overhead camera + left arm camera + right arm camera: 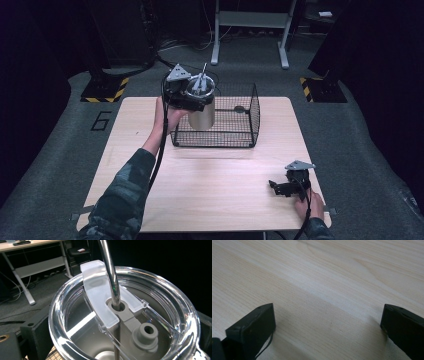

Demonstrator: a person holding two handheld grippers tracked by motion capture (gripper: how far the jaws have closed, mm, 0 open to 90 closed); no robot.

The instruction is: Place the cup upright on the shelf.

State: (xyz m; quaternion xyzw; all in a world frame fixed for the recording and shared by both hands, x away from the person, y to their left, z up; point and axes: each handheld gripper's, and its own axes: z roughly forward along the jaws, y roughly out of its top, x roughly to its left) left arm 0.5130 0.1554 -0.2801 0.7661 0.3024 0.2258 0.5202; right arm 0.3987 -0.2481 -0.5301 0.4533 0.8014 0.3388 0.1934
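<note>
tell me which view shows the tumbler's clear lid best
The left gripper view: the clear lid sits close up, with its metal straw passing through the slider hole. In the high view the lid is small, partly behind the left tongs. The right gripper view looks along its tongs at the table.

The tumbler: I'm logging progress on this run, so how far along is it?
Done: the left gripper has the steel tumbler clamped and raised above the wire basket. In hand: carrying it, its clear lid and metal straw in place. Left: setting it down. The right gripper rests open on the table, holding nothing.
</note>
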